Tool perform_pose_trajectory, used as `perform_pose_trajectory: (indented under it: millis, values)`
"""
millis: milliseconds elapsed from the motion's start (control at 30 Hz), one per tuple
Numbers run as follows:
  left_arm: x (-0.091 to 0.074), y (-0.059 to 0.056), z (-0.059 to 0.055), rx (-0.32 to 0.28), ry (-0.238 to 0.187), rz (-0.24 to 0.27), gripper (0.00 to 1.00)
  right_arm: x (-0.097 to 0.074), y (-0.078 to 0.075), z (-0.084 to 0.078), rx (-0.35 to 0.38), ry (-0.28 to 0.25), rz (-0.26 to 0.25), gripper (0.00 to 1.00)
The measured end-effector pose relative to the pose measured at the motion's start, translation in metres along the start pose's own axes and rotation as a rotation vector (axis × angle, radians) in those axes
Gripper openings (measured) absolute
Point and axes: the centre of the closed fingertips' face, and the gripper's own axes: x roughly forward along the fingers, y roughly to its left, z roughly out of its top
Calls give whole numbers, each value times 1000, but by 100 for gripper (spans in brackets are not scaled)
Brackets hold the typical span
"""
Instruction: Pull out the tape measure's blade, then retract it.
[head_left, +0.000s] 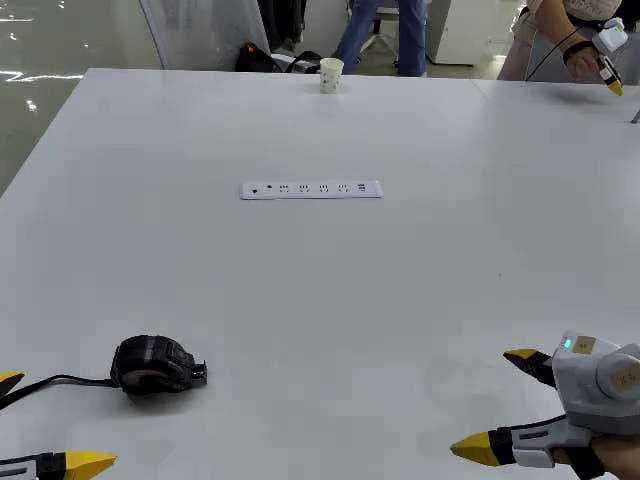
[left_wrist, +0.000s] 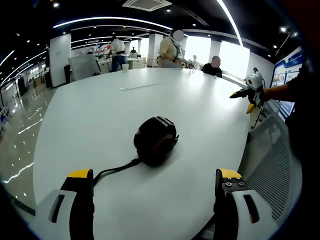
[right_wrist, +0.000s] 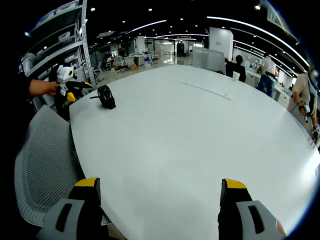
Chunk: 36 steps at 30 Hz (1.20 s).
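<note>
Left gripper view: left gripper (left_wrist: 154, 174) jaws spread wide, nothing between the pads, held low and roughly level over the near edge of the white table (left_wrist: 90, 115). Tape measure (left_wrist: 156, 140) sits on the table just ahead of the jaws, centred between them and apart from both, black case, no blade showing. Its black strap (left_wrist: 115, 170) trails back toward one yellow-tipped jaw; can't tell if it touches. In the head view the left gripper is at the bottom-left corner, only the two yellow tips and a bit of black jaw in frame, pointing right toward the case. Right gripper (head_left: 495, 400) is at the bottom-right, also wide open and empty, tips pointing left, grey body toward the person, a hand (head_left: 610, 462) partly visible under it. It's well apart from the tape measure, a broad stretch of bare table between. Right gripper view has its jaws over the table edge, looking across the surface, with a grey mesh chair (right_wrist: 40, 165) below the rim. Farther out: a white power strip (head_left: 311, 189) flat mid-table, a paper cup (head_left: 331, 75) upright near the far edge. Another person's hand with a yellow-tipped gripper (head_left: 608, 70) reaches over the far right corner.
</note>
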Motion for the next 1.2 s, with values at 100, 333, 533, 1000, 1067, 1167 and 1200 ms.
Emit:
perform_pose_trajectory:
  millis: [100,333,533,1000,1067,1167,1200]
  values:
    - [1,2,-1,-2,3,-1,99,0,1,-1,4,2,-1,99]
    - [0,3,-2,2,6,-4,99,1,1,-3,11,6,-1,99]
    - [-1,4,-1,6,10,-5,99,0,-5,4,22,-29,-15,99]
    - [0,15,-3,99,51,-22,99,12,-6,13,-41,-7,6,99]
    - [1,16,-2,127,66,-37,99,14,-5,16,-44,-6,14,99]
    - [1,19,2,152,90,-56,99,18,-1,22,-47,-2,37,99]
    - [3,21,2,161,99,-62,99,19,0,24,-55,-5,43,99]
